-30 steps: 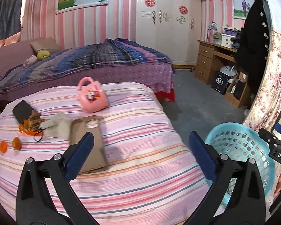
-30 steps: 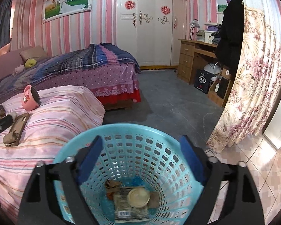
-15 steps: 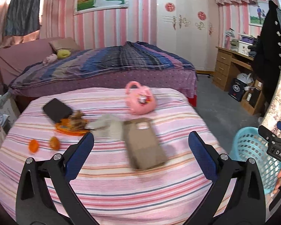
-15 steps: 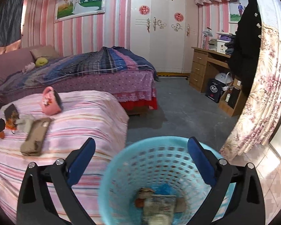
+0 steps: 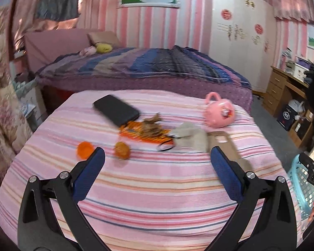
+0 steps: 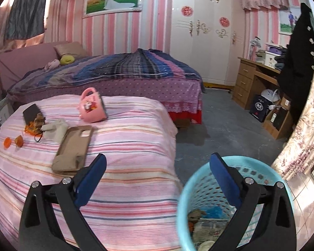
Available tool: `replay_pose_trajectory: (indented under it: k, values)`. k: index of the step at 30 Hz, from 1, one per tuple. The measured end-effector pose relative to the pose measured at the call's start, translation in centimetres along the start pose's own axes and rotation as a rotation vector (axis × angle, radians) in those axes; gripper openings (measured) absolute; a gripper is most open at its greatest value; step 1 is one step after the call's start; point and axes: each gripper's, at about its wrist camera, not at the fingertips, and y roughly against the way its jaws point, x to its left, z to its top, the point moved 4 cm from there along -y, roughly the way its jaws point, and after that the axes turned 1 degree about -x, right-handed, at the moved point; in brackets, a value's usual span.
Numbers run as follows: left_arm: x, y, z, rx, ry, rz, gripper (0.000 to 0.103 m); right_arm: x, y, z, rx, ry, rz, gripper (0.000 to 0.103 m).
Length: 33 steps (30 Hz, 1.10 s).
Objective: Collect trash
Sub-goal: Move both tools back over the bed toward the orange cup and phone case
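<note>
While the left gripper [image 5: 157, 163] is hovering low over the pink-striped bed [image 5: 157, 188], its blue-padded fingers [image 5: 90, 175] are standing spread wide with nothing between them. Just beyond the fingertips two small orange round pieces [image 5: 84, 149] are lying side by side on the sheet, close together but apart. A little farther on, a crumpled orange snack wrapper [image 5: 144, 132] is sitting with brown scraps on top, its far-left end touching a black smartphone [image 5: 116, 109]. To the right of the wrapper a beige crumpled rag [image 5: 190, 136] is resting against a tan phone case [image 5: 226, 146], and a black hair loop [image 5: 166, 147] is lying at the wrapper's near edge. Farther back, a pink plastic toy purse [image 5: 219, 113] is tipped on its side.

The right gripper [image 6: 158, 177] is likewise holding its blue fingers [image 6: 92, 179] wide apart and gripping nothing, hanging between the bed edge and a light blue perforated plastic basket [image 6: 201, 179] standing on the grey floor [image 6: 219, 129] just beside the bed. Inside the basket, trash is already lying at the bottom: a printed packet [image 6: 209, 230], something blue and a brownish lump, though the fingers are hiding part of it, so the pieces are hard to name. Beyond everything, a second bed with a plaid blanket [image 6: 125, 71] is filling the far side of the room.
</note>
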Motion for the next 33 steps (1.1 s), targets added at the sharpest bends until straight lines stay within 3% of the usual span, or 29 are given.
replay_pose_trajectory:
  k: [5, 9, 18, 26, 33]
  values:
    - [4.2, -0.8, -0.6, 0.024, 0.054, 0.034, 0.097, 2.8, -1.5, -0.7, 0.030, 0.051, 0.019, 0.097]
    - [6.9, -1.1, -1.0, 0.024, 0.032, 0.099, 0.098, 4.3, -2.4, -1.0, 0.047, 0.056, 0.043, 0.097]
    - [11.6, -2.3, -2.2, 0.061, 0.033, 0.151, 0.097, 7.7, -3.6, -0.4, 0.053, 0.050, 0.095, 0.097]
    - [13.2, -4.5, -2.5, 0.104, 0.038, 0.139, 0.097, 11.5, -5.2, 1.7, 0.035, 0.073, 0.119, 0.097]
    - [13.5, -7.2, -2.9, 0.162, 0.032, 0.143, 0.096, 13.1, -6.3, 0.5, 0.064, 0.100, 0.117, 0.097]
